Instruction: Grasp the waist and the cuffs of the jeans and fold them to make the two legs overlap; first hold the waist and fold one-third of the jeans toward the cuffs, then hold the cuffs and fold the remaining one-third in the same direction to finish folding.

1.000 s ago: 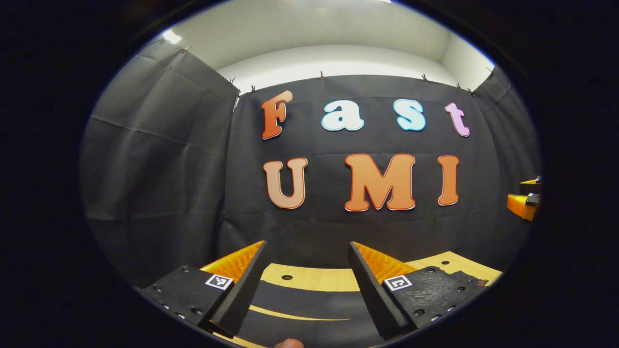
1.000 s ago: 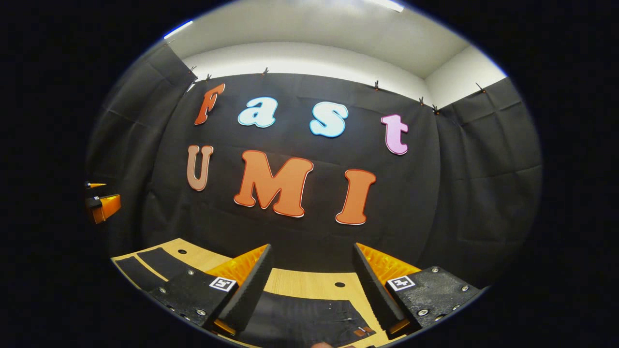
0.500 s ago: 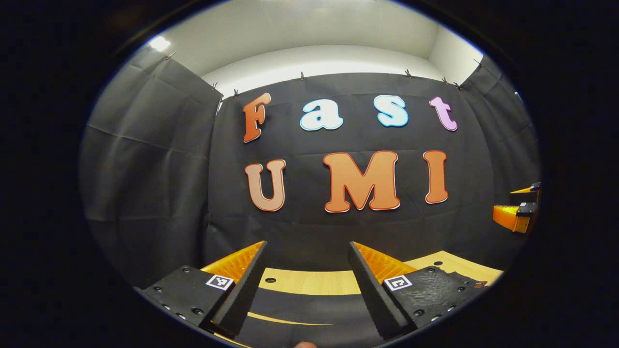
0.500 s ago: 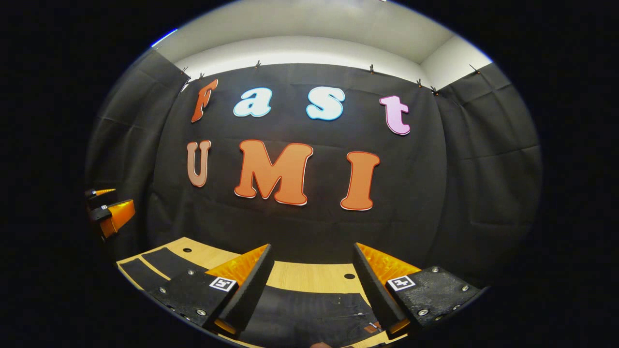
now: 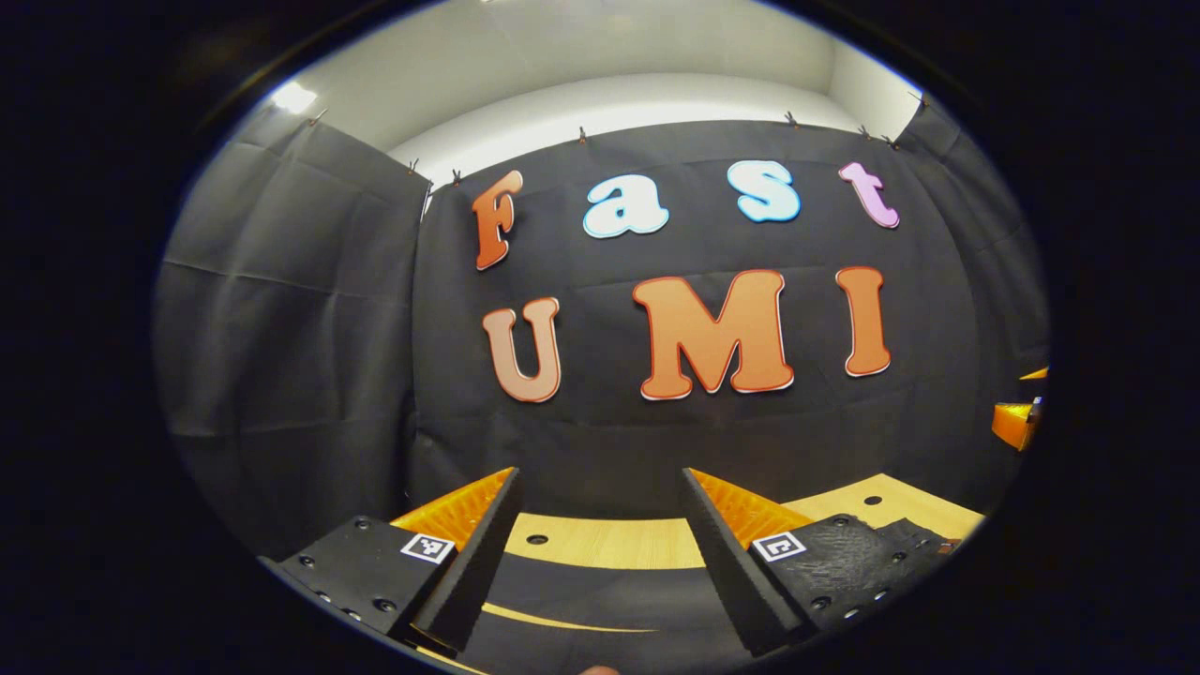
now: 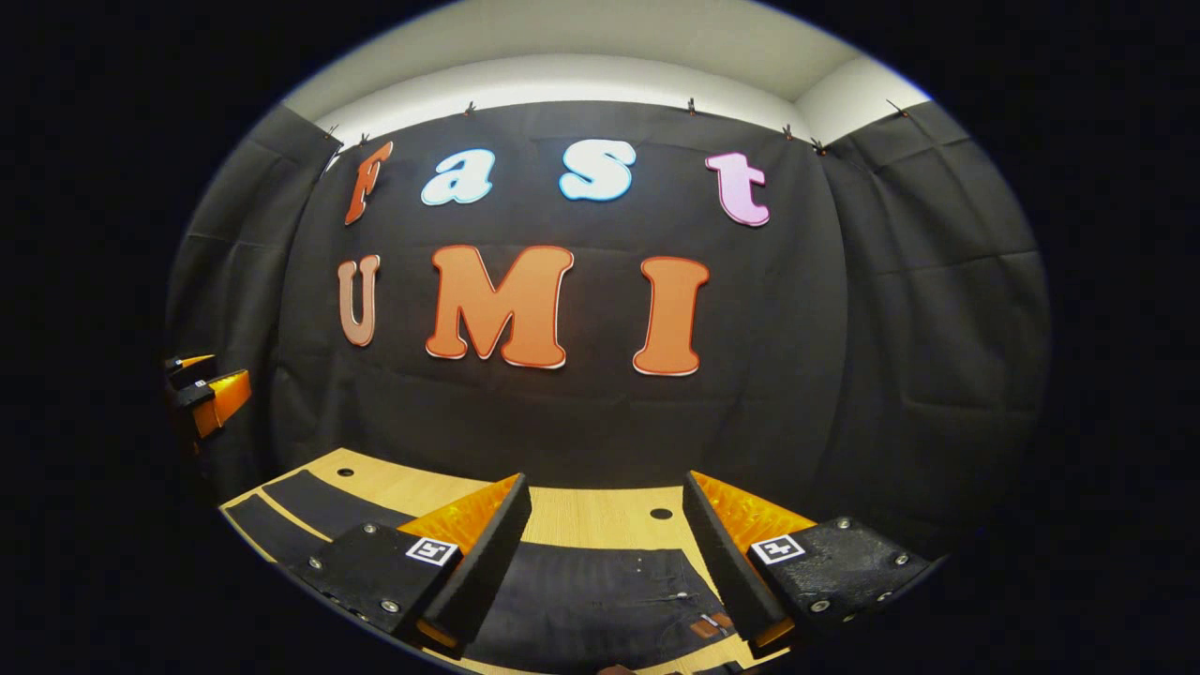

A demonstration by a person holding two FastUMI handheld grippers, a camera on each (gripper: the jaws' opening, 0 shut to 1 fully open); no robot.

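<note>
Fingers spread apart, grasping nothing, on left gripper (image 5: 600,548) and right gripper (image 6: 605,553); both held above dark jeans (image 6: 600,600) laid flat across near wooden table (image 6: 581,516), waist at right.

A recording booth in a lab: black cloth (image 6: 844,328) clipped up as walls on three sides, white wall (image 5: 656,94) above, and a wooden tabletop (image 6: 600,516) with holes.

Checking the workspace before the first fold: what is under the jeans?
The jeans lie flat on a light wooden table with small round holes. Whatever the fabric covers is hidden.
</note>
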